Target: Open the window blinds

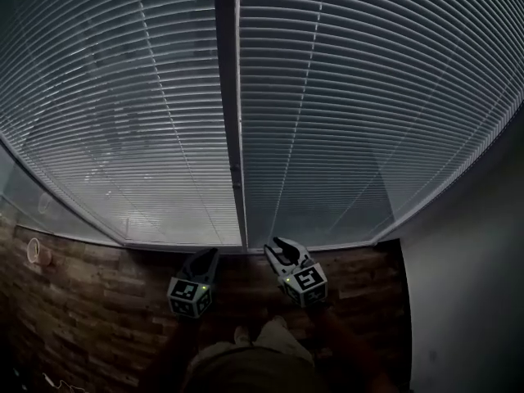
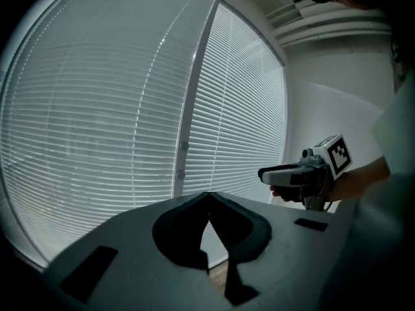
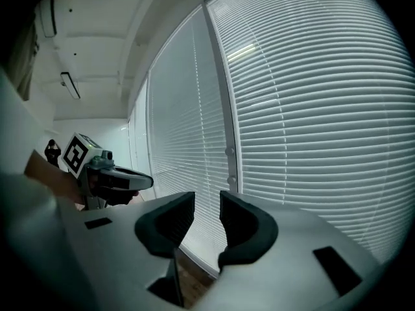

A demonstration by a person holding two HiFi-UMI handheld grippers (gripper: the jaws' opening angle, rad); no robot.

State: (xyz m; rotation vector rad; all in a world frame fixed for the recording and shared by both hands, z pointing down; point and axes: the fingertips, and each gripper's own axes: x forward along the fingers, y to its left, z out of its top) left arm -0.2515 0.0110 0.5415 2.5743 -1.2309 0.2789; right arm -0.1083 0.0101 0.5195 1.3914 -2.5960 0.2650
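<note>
1. Grey cloth, my own clothing (image 1: 254, 363), fills the bottom of the head view and is the nearest thing below me.
2. My left tongs (image 2: 209, 195) are held out over the floor (image 1: 82, 326), which has a dark wood-plank pattern. Their jaws are pressed together at the tips, with nothing between them.
3. My right tongs (image 3: 206, 197) are just beside them and reach a little further forward. Their jaws stand a narrow slit apart and pinch nothing.
4. Both pairs point toward the far edge of the floor, where it meets the window. Both stop short of the slats.
5. The window blinds rise from that far edge in two panels, a left blind (image 1: 123, 105) and a right blind (image 1: 368, 105). Both hang fully down, their horizontal slats close-set, with pale light on them.
6. A dark upright window post (image 1: 228, 97) runs between the two panels, ahead of the gap between my tongs.
7. At the floor's far right corner, a pale wall (image 1: 471, 285) meets the right blind.
</note>
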